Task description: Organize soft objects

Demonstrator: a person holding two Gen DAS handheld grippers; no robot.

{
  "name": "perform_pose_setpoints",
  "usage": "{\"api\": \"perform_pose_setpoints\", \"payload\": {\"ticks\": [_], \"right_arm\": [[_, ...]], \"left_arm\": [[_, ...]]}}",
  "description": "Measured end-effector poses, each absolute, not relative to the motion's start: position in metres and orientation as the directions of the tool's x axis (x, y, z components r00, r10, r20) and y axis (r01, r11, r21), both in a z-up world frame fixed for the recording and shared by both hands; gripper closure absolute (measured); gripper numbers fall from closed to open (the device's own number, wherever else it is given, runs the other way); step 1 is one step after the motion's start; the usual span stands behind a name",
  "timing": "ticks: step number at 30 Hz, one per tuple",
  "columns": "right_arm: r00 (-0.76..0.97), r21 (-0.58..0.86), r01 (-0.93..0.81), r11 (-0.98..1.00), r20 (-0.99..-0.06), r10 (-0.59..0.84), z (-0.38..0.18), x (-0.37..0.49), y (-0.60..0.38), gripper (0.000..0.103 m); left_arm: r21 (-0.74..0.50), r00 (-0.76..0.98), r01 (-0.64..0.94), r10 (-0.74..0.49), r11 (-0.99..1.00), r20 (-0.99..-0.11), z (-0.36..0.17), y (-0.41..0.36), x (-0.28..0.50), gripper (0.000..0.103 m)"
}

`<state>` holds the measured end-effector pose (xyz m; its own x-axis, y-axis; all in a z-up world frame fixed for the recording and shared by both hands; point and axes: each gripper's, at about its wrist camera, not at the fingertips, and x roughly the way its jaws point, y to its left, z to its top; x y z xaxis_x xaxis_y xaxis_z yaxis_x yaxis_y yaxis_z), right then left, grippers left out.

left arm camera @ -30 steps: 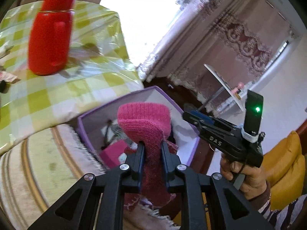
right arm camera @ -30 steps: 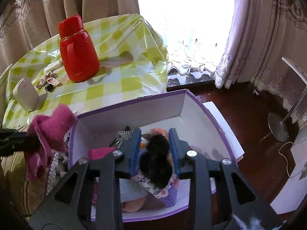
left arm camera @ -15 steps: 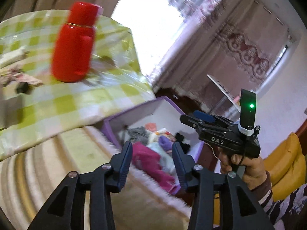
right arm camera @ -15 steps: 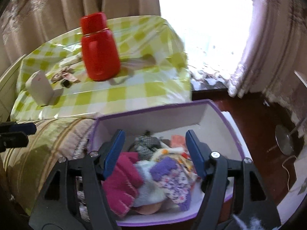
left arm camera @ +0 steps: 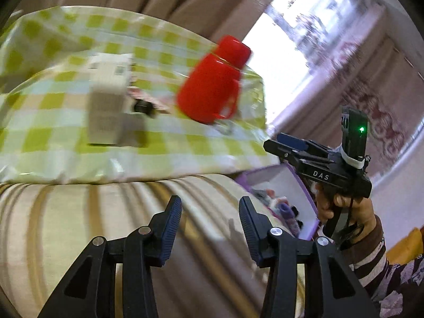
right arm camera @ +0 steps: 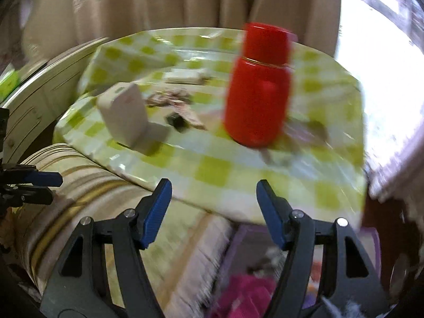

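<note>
Behind the right gripper [right arm camera: 214,212], a blurred pink knit [right arm camera: 245,294], half hidden.

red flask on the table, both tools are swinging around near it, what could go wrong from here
1. The red flask stands near the table edge, beyond the open right tool; a fast sweep could topple it.
2. The white box also stands upright nearby and could be knocked over.
3. Both views are blurred, and the purple box of soft things sits low beside the table, so the empty left tool could clip its rim.
</note>
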<state>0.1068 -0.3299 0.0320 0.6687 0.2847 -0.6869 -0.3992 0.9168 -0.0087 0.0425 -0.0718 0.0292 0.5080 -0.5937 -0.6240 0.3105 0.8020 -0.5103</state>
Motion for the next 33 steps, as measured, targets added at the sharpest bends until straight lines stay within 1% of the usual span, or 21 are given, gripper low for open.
{"api": "perform_pose_setpoints", "payload": {"ticks": [6,11,17,18,20,24,29,33], "right_arm": [[0.606,-0.034,-0.524,0.851,-0.717,0.345,0.016,0.151,-0.275,0.035],[0.583,-0.037,-0.559,0.828,-0.728,0.361,0.006,0.185,-0.249,0.040],[0.554,-0.041,-0.590,0.806,-0.747,0.368,-0.008,0.222,-0.222,0.041],[0.547,-0.040,-0.594,0.804,-0.752,0.367,-0.013,0.229,-0.216,0.041],[0.537,-0.038,-0.596,0.802,-0.761,0.364,-0.019,0.239,-0.211,0.046],[0.511,-0.032,-0.603,0.797,-0.783,0.355,-0.033,0.261,-0.199,0.047],[0.492,-0.031,-0.612,0.791,-0.798,0.349,-0.048,0.280,-0.190,0.047],[0.480,-0.039,-0.622,0.782,-0.808,0.342,-0.057,0.289,-0.183,0.053]], "left_arm": [[-0.490,0.572,0.236,-0.528,0.839,-0.628,0.033,-0.019,0.057,0.056],[-0.519,0.614,0.156,-0.495,0.840,-0.615,0.039,0.029,0.080,0.056],[-0.448,0.639,0.090,-0.397,0.889,-0.659,0.041,0.065,0.119,0.056],[-0.441,0.642,0.083,-0.387,0.893,-0.662,0.041,0.071,0.128,0.056],[-0.424,0.644,0.069,-0.364,0.903,-0.672,0.039,0.078,0.144,0.056],[-0.381,0.641,0.048,-0.321,0.924,-0.697,0.030,0.091,0.184,0.056],[-0.306,0.646,0.053,-0.266,0.951,-0.715,0.024,0.097,0.236,0.056],[-0.250,0.649,0.083,-0.243,0.965,-0.721,0.022,0.093,0.278,0.056]]}}
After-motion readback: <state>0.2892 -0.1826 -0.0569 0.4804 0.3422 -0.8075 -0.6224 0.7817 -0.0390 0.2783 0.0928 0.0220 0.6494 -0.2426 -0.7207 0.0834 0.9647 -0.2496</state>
